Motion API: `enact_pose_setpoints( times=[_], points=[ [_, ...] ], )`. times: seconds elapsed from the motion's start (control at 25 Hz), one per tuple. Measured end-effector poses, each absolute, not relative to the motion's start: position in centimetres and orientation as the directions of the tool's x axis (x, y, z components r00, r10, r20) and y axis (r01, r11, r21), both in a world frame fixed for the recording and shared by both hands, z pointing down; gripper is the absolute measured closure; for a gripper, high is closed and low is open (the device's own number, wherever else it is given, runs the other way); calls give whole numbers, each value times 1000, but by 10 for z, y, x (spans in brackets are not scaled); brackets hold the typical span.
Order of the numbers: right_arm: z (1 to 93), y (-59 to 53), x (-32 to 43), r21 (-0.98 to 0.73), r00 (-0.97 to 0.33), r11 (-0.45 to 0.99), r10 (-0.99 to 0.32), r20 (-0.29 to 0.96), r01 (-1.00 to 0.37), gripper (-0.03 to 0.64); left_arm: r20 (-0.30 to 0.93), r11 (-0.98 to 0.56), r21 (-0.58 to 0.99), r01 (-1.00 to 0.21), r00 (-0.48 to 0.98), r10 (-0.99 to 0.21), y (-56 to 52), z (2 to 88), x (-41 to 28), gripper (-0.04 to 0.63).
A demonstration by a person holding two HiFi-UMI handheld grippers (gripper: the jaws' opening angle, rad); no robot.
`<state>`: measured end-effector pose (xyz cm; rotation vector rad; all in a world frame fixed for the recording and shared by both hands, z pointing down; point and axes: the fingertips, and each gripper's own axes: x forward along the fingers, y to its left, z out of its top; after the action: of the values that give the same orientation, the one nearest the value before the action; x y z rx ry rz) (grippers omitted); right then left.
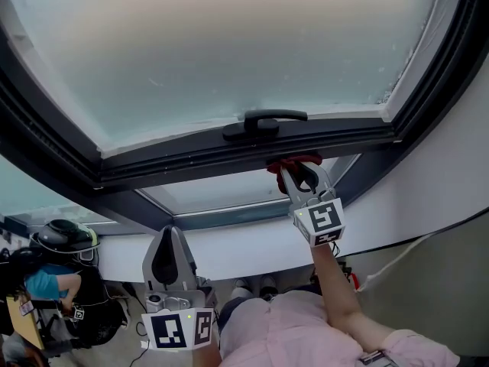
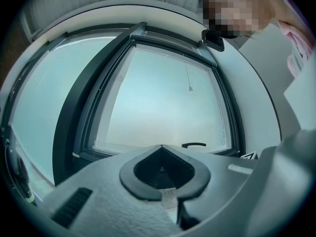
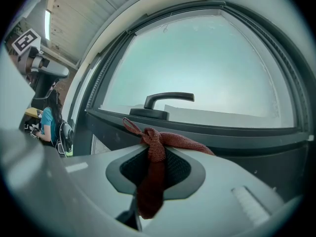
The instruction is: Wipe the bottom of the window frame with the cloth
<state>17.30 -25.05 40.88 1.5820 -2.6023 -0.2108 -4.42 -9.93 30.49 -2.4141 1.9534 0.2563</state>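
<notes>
The dark window frame (image 1: 191,163) spans the head view, its handle (image 1: 263,121) at the middle of the bottom rail. The right gripper (image 1: 299,176) reaches up to that rail just below the handle, jaws clamped on the red cloth (image 3: 154,154), whose bunched end lies against the rail's edge. The left gripper (image 1: 170,234) hangs low, well apart from the frame, jaws together with nothing between them.

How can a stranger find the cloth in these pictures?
Start at the large dark-framed window. Below its black lever handle, the right gripper reaches the bottom rail. Pinched in its fingers is a red woven cloth, the only red thing there.
</notes>
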Motion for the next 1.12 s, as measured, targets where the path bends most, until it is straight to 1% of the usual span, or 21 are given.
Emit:
enact_pose_setpoints(
  times=[0.36, 0.84, 1.12],
  points=[
    [408, -251, 185, 158, -461, 455, -887, -2, -876, 541, -138, -219, 78, -973, 207, -969, -101, 307, -31, 601],
    [412, -254, 220, 152, -427, 422, -904, 2, -894, 541, -141, -232, 67, -970, 221, -965, -103, 306, -11, 601],
    [412, -254, 225, 162, -442, 437, -897, 4, -885, 541, -153, -233, 75, -970, 219, -964, -103, 303, -5, 601]
  ],
)
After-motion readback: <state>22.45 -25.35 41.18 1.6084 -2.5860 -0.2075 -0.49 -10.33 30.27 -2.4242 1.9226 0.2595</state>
